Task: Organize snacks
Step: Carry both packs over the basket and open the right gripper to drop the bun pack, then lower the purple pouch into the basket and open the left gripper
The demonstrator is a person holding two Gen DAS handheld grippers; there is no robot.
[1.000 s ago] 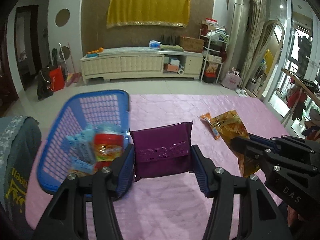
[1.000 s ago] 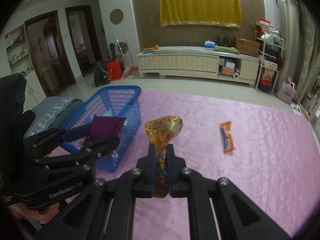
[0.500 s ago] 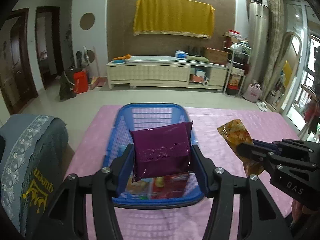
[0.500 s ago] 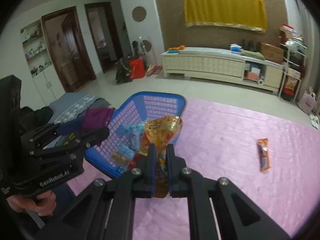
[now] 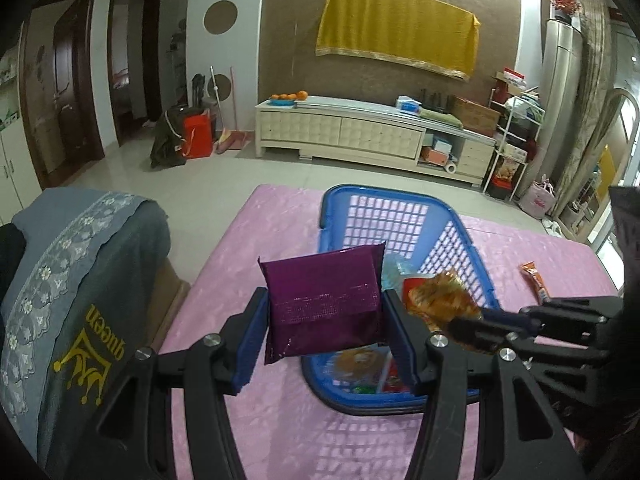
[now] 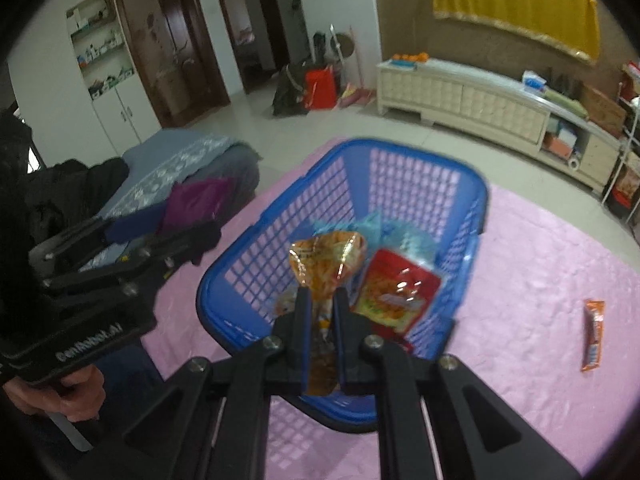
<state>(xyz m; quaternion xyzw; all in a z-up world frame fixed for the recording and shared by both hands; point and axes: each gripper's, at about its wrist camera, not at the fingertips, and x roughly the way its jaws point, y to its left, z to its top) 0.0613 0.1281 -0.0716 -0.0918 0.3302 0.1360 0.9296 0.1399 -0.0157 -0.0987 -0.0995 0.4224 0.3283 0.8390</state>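
My left gripper is shut on a purple snack packet and holds it above the left rim of the blue basket. My right gripper is shut on an orange snack bag and holds it over the basket. The basket holds a red packet and light blue packets. The right gripper with the orange bag also shows in the left wrist view. The left gripper shows at the left of the right wrist view.
An orange snack bar lies on the pink tablecloth to the right of the basket; it also shows in the left wrist view. A chair with a grey cover stands at the table's left edge.
Both grippers have moved left with their snacks. The orange bag now hangs over the basket. The purple packet has shifted from over the basket's middle to its left rim.
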